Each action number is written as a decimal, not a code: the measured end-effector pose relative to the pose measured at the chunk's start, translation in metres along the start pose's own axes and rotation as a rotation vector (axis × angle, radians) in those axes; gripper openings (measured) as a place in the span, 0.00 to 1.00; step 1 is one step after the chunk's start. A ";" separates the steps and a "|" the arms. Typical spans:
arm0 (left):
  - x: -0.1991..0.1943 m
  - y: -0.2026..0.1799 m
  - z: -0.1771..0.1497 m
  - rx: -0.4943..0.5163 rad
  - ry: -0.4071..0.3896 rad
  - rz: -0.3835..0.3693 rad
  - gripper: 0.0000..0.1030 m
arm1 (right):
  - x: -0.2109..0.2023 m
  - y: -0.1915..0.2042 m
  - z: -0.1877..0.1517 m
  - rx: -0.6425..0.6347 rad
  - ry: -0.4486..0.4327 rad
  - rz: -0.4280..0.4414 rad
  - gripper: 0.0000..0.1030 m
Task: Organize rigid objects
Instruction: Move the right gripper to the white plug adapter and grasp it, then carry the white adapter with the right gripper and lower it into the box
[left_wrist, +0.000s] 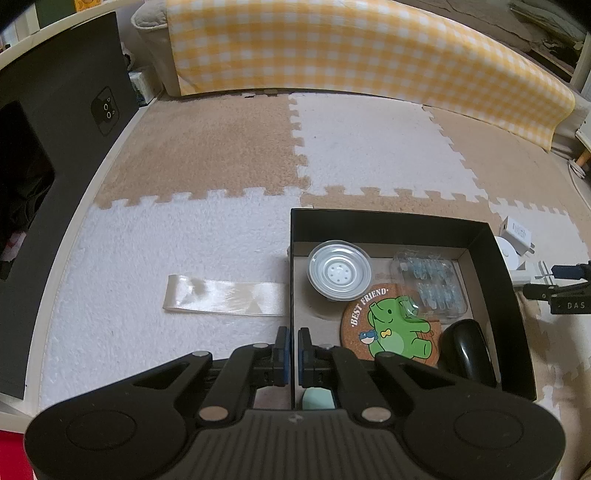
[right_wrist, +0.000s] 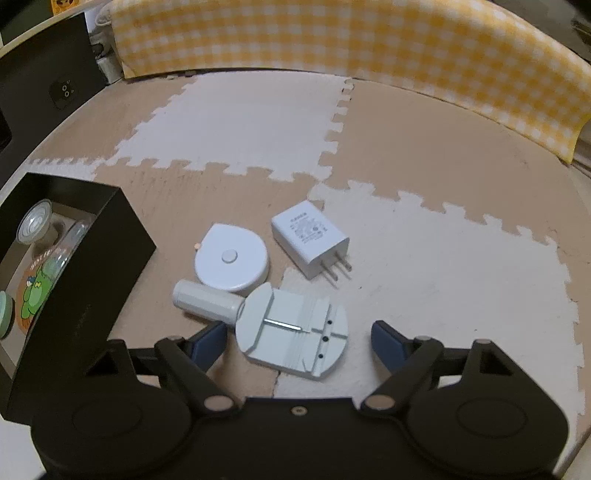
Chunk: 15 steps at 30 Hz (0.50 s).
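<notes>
**My two grippers at the black box**

My left gripper (left_wrist: 291, 345) is clenched on the left wall of the open black cardboard box (left_wrist: 502, 280). One finger is outside the wall and one is inside. The box sits on the fluffy tan and white puzzle mat (left_wrist: 207, 155).

In the box I see a round silver foil cup (left_wrist: 339, 273), a clear plastic tray with small blue bits (left_wrist: 430, 284), a round cork coaster with a green elephant (left_wrist: 391, 326) and a shiny black mouse (left_wrist: 467, 349). A mint green thing (left_wrist: 318, 398) peeks out under my fingers. A shiny cream ribbon (left_wrist: 225, 297) lies on the mat left of the box.

My right gripper (right_wrist: 297, 338) is released, its fingers wide apart. The flat pale grey plastic tool with a metal pin (right_wrist: 293, 334) lies between them. I cannot tell if the left finger touches it; the right finger is apart from it. A white tube handle (right_wrist: 205, 299) sticks out of the tool. Just behind lie a round white disc with a button (right_wrist: 231, 256) and a white plug charger (right_wrist: 310, 238), all to the right of the box.
</notes>
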<state>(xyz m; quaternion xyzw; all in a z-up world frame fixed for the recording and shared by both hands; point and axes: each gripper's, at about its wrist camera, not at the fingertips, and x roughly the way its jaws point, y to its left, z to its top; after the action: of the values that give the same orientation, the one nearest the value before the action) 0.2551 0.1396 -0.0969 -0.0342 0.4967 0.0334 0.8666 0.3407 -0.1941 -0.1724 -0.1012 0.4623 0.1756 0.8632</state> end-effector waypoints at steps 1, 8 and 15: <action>0.000 0.000 0.000 0.001 0.000 0.000 0.03 | 0.001 0.000 0.000 0.001 0.004 0.004 0.80; 0.000 0.000 0.000 0.001 0.000 0.001 0.03 | 0.003 0.005 -0.001 -0.038 0.022 0.009 0.63; 0.000 0.000 0.000 0.001 0.000 0.001 0.03 | -0.001 0.008 0.002 -0.077 0.007 -0.016 0.63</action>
<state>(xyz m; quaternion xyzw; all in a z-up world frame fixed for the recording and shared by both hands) 0.2552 0.1394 -0.0967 -0.0336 0.4965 0.0334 0.8667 0.3380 -0.1863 -0.1705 -0.1389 0.4574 0.1862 0.8584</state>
